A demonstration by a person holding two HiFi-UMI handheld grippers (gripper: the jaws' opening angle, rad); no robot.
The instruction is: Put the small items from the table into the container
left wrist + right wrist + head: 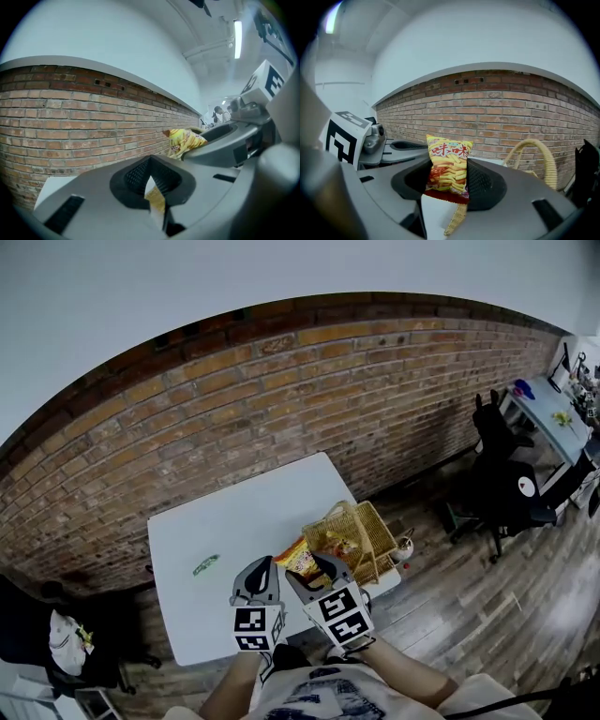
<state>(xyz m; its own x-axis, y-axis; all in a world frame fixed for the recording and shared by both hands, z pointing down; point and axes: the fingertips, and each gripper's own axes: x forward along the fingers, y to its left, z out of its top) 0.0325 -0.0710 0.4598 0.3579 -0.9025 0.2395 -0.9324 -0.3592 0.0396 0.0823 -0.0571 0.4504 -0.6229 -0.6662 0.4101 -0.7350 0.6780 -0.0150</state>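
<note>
Yellow and red, the snack packet (447, 161) stands upright between the right fingers (485, 185). They are closed on its lower half, and its top sticks out past the tips. The left fingers (136, 176) are closed tip to tip with nothing between them.

The grip looks like the weak point. The glossy film is pinched low, so a quick swing could let the packet twist or slide out. The wicker basket (367, 521) sits just beyond the right fingers and slightly to their right, at the very edge of the counter (234, 521). Its arched handle (543, 154) crosses the opening. If the packet or the fingers catch that handle or the rim, the packet could drop outside, or the light basket could be pushed toward the floor.

Something colourful already lies inside the basket, though I cannot tell what. A small green item (205, 564) lies on the counter, beyond the left fingers and off to their left, not yet collected.
</note>
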